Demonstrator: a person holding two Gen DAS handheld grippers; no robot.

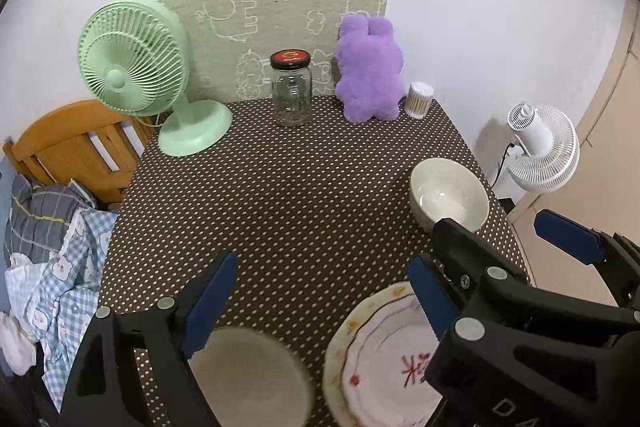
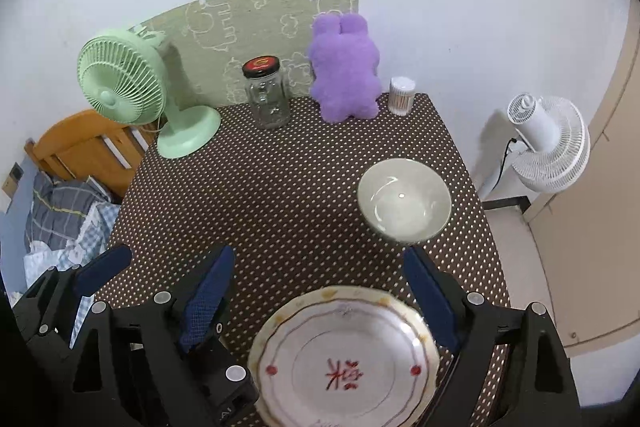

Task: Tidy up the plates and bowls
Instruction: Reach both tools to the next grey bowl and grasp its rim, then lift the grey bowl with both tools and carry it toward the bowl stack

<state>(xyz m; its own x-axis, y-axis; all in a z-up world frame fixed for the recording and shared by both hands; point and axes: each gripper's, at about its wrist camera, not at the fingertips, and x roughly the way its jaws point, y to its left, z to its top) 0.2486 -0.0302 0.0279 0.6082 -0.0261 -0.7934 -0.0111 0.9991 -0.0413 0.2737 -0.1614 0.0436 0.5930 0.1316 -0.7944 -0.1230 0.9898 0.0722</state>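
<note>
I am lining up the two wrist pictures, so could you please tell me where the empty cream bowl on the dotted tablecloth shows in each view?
Left wrist view: the cream bowl sits at the right, near the table's right edge, just beyond the plate.
Right wrist view: the bowl sits right of centre, beyond the plate.
Shared landmark: the purple plush toy at the back of the table, against the wall.

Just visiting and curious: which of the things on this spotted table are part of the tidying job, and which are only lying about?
Part of the job:
- patterned plate
- white bowl
- second bowl, blurred, near edge

Just lying about:
- green desk fan
- glass jar with a red-and-black lid
- purple plush toy
- cotton swab tub
- white fan beside the table
</note>
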